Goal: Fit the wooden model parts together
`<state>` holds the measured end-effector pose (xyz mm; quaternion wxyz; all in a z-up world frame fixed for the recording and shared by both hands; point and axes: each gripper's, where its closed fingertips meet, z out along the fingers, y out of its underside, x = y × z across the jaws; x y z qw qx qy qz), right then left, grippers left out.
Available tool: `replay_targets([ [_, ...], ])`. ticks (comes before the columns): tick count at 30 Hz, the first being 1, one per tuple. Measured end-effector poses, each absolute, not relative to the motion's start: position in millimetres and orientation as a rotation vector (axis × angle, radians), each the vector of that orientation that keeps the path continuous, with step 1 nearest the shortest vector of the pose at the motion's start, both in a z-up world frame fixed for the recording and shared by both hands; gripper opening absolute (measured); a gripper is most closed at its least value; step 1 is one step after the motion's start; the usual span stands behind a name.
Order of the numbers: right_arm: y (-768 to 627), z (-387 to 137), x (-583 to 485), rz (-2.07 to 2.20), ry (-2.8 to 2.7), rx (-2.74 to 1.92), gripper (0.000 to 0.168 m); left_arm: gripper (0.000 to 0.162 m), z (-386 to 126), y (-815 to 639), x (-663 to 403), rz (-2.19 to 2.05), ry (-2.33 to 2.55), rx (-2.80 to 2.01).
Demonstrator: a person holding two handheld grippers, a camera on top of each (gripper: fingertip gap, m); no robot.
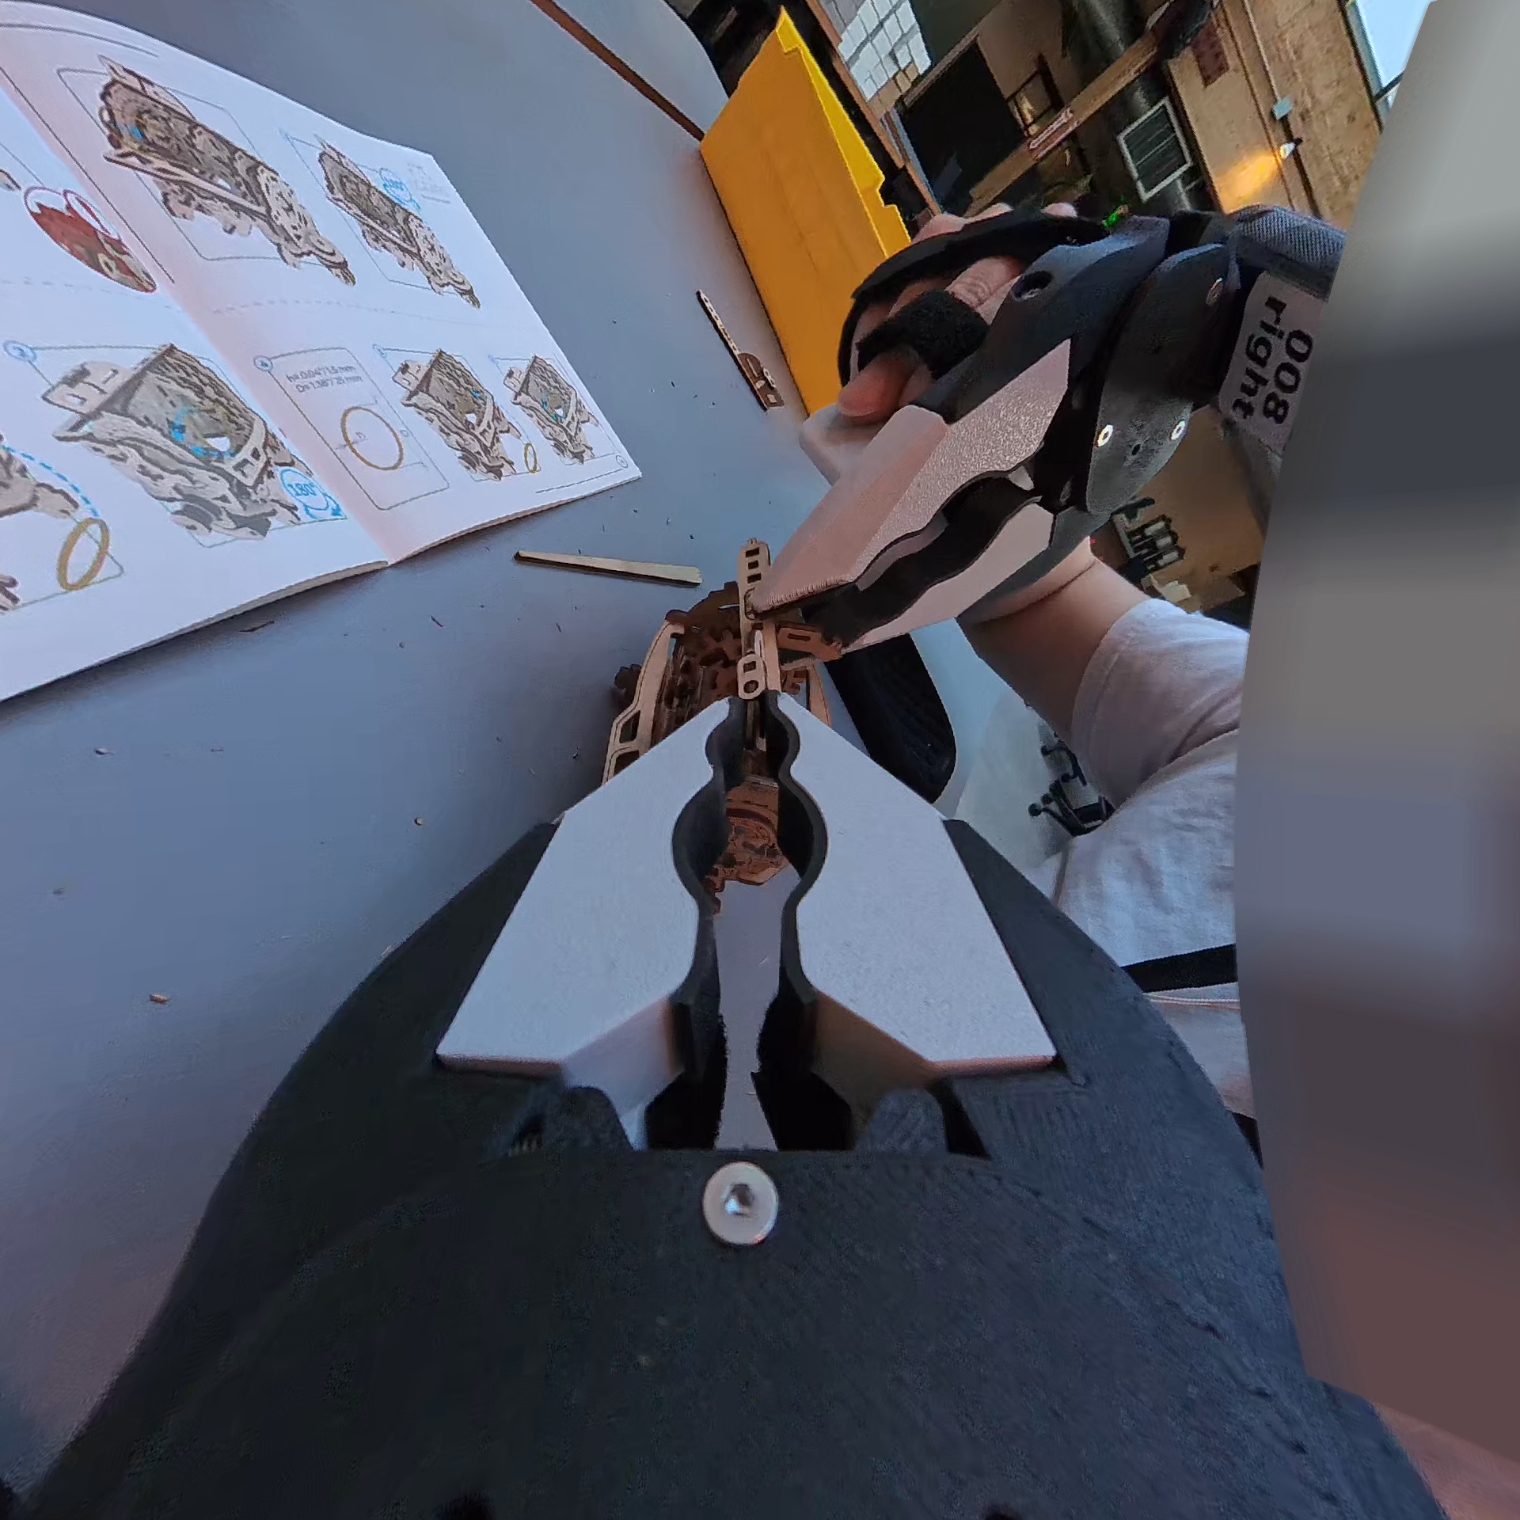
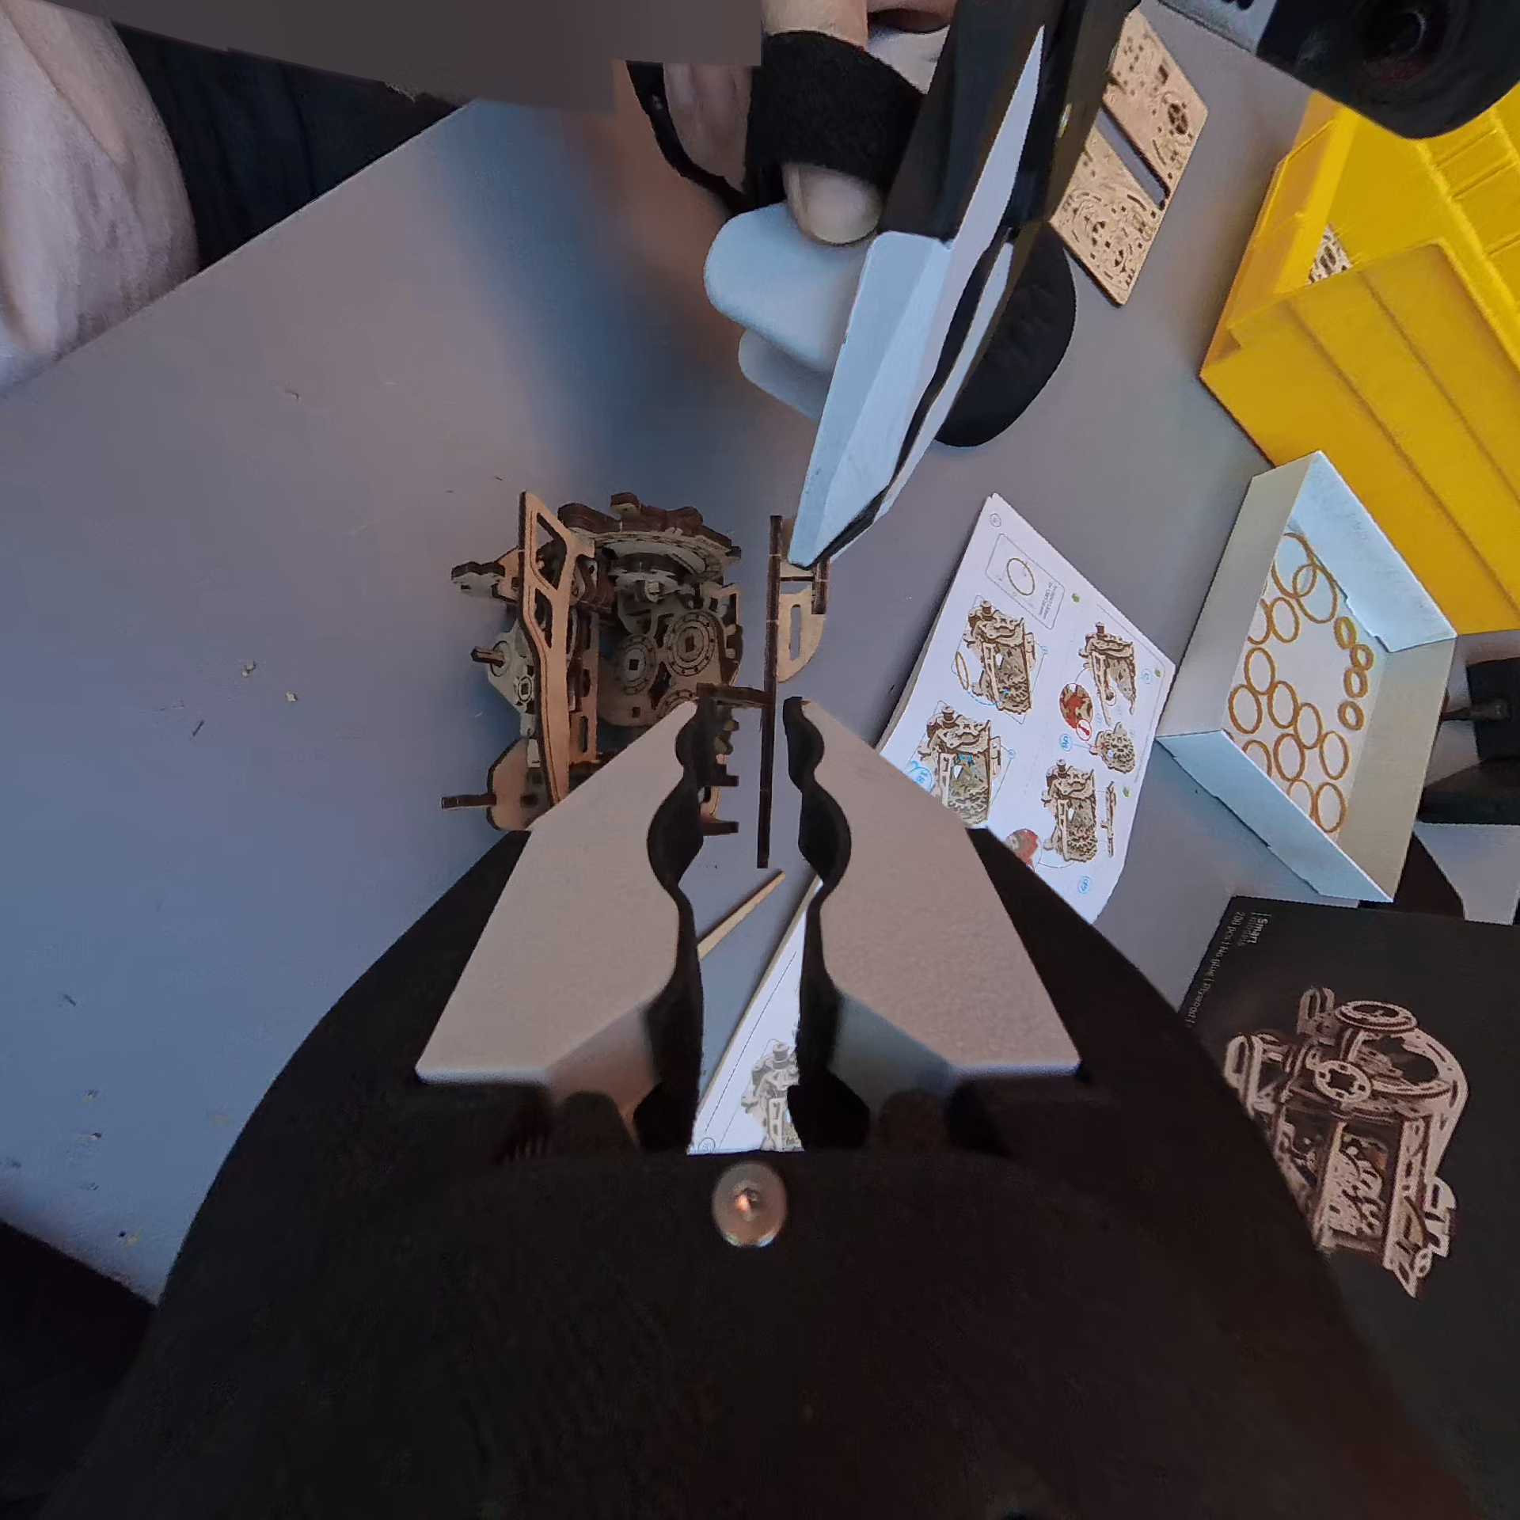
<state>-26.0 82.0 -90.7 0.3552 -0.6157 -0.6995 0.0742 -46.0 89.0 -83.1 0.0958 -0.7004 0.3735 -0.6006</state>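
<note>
A thin wooden strip with tabs and a curved side plate is held in the air by both grippers. My left gripper is shut on its lower end; in the right wrist view it comes down from the top. My right gripper closes narrowly around the strip and a cross tab; in the left wrist view it comes in from the upper right. The half-built wooden gear model lies on the grey table just left of the strip, and partly behind my left fingers.
An open instruction booklet lies on the table. Also here: a wooden stick, a loose part, a yellow bin, a white box of rubber rings, a black kit box and cut wooden sheets. Less than 4 cm separates the two grippers' tips.
</note>
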Motion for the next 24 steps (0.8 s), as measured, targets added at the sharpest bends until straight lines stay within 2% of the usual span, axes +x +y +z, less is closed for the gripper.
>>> replay_targets([
  [12,78.8,-99.3,-30.8,0.011,-1.826,-1.557,0.024,0.002,-85.2,88.2,-47.7,-1.915,1.021,-2.071],
  [19,80.4,-96.0,-34.6,-0.110,-1.818,-1.492,0.013,0.002,-89.6,88.2,-48.3,-1.898,1.018,-2.088],
  [24,82.6,-99.8,-33.3,-0.157,-1.823,-1.503,0.014,0.002,-92.4,88.9,-49.0,-1.902,0.993,-2.101],
])
